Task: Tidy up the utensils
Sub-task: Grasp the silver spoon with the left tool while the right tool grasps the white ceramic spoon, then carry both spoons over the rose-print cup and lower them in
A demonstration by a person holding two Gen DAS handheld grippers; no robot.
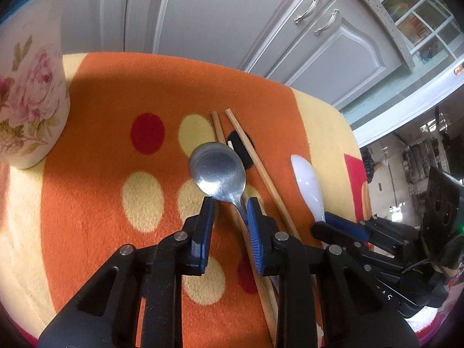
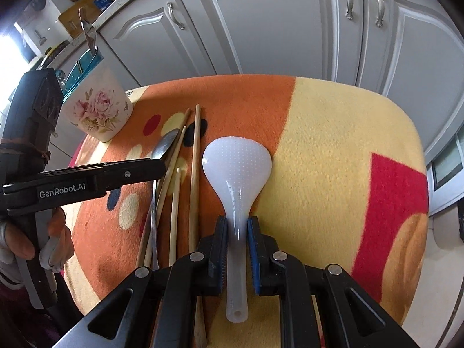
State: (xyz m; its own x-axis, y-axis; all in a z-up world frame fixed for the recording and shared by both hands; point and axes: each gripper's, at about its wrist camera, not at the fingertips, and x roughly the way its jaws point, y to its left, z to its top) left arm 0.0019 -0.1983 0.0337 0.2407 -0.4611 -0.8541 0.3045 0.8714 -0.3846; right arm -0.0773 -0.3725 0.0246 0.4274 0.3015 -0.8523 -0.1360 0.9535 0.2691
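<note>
Two grippers down on tabletop, both angled steeply downward. Left gripper (image 1: 229, 204) jaws narrowed around neck of metal spoon (image 1: 218, 171); right pad touching handle, left pad just beside bowl edge, cannot tell if pressing. Right gripper (image 2: 237, 226) jaws clamped on handle of white rice paddle (image 2: 236, 162), blue ribbed pads pressing both sides, handle end with hole sticking out behind jaws.

Around: wooden chopsticks (image 1: 252, 156) lying beside and partly under spoon, crossing its handle line; several sticks (image 2: 194, 174) between spoon and paddle in right view, crowding the spoon grasp. Floral ceramic holder (image 1: 32, 95) at far left corner of tabletop, well apart from spoon, with blue insert (image 2: 84, 63) and one utensil standing in it. Grey cabinet doors (image 2: 275, 23) with metal handles behind.

Materials: spoon shiny steel, round bowl, facing up. Paddle translucent plastic, dimpled scoop, flat on cloth. Chopsticks pale wood, straight, square-ish ends. Fleece cloth (image 2: 333, 145) fuzzy, orange and yellow with red, cream, black dots.

Gloved hand (image 2: 34, 240) gripping left gripper's handle, low at left edge of right view.
</note>
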